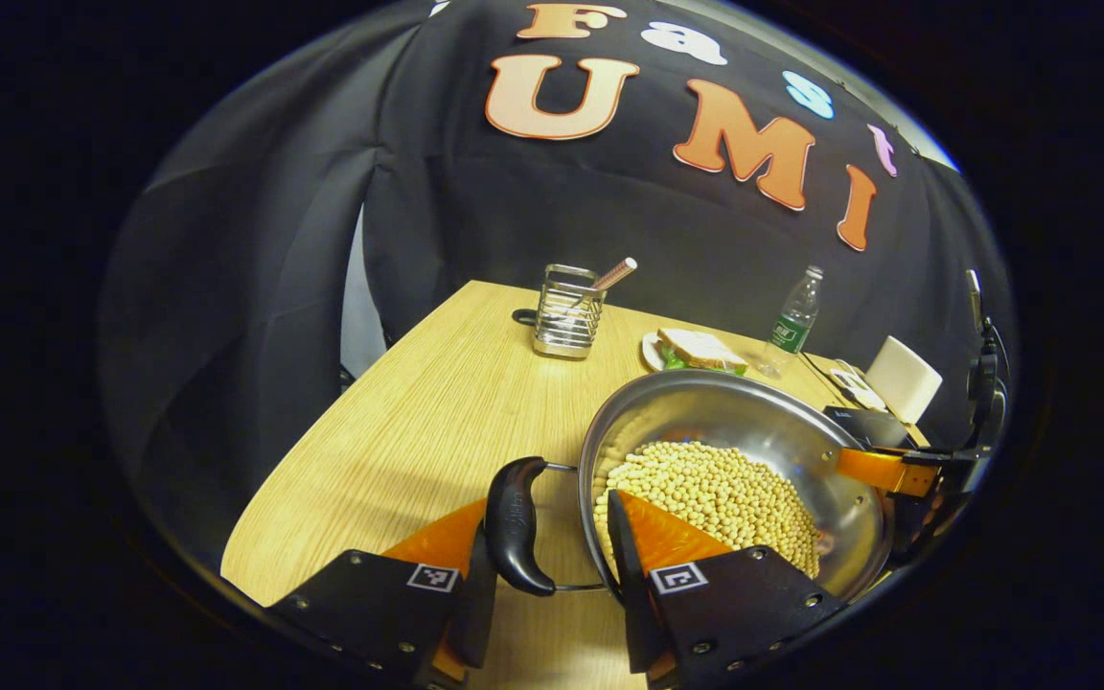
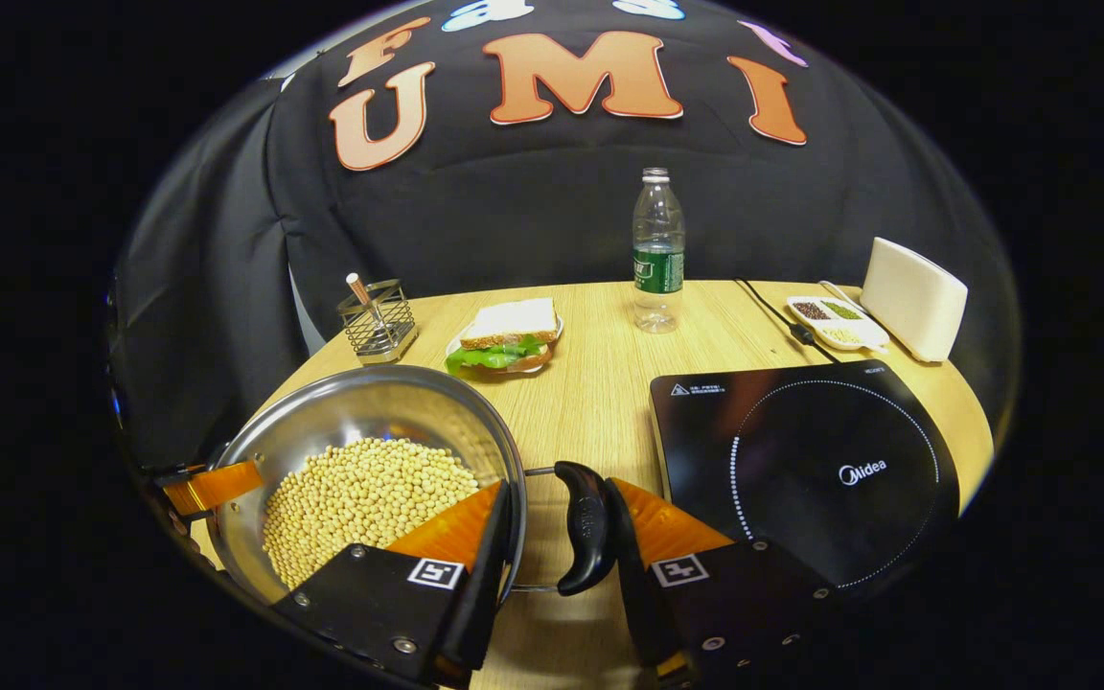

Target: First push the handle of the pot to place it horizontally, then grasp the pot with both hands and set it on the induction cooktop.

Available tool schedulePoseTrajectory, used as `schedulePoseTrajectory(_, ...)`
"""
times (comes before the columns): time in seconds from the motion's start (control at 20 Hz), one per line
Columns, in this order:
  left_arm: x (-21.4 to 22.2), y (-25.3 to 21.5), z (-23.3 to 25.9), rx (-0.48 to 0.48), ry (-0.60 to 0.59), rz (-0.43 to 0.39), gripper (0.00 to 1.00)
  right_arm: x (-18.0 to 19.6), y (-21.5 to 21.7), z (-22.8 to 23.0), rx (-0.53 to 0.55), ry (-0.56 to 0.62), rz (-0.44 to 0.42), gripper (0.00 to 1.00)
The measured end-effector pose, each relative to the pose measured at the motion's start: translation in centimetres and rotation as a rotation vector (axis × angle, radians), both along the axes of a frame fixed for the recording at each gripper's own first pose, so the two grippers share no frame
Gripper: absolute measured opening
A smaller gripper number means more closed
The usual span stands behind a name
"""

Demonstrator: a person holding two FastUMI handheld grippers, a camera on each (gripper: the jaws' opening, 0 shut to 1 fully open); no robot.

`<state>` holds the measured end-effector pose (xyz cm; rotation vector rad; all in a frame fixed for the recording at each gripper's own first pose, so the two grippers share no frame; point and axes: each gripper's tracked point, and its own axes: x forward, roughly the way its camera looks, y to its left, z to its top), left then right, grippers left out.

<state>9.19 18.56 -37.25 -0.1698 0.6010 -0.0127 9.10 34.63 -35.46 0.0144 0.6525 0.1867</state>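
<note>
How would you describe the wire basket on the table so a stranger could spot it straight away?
Start at the wooden table and look to its far left corner, by the black curtain. Left of the sandwich plate stands the wire basket, a small square metal mesh holder. A single stick leans out of its top, unlike anything near it.

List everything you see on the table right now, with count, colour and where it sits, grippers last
pot: one, steel, near left of table, holding beans
soybeans: many, pale yellow, inside pot
pot handles: two, black, one at each side of the pot
induction cooktop: one, black, right of pot
sandwich: one, white bread and green lettuce, on a plate behind pot
water bottle: one, clear, far centre
wire holder: one, metal, far left
sample tray: one, white, far right
white box: one, far right corner
table: one, light wood
left gripper: orange-black, straddling one handle
right gripper: orange-black, straddling the other handle
</note>
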Motion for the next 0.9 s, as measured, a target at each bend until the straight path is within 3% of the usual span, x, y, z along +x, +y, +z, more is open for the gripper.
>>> schedulePoseTrajectory(0.15, -1.1, 0.0, 0.5, -0.022, 0.018, 0.035, 0.50, -0.1, -0.1, 0.5, 0.011, 0.007, 0.004, 0.52)
schedulePoseTrajectory(0.35, -2.4, -0.7, 0.9, -0.046, 0.036, 0.056, 0.53, -1.3, -1.0, 2.8, 0.019, -0.028, 0.011, 0.51)
schedulePoseTrajectory(0.9, -3.4, -7.9, 8.7, -0.042, -0.062, -0.002, 0.51, -2.7, -8.3, 7.8, 0.074, -0.078, -0.033, 0.51)
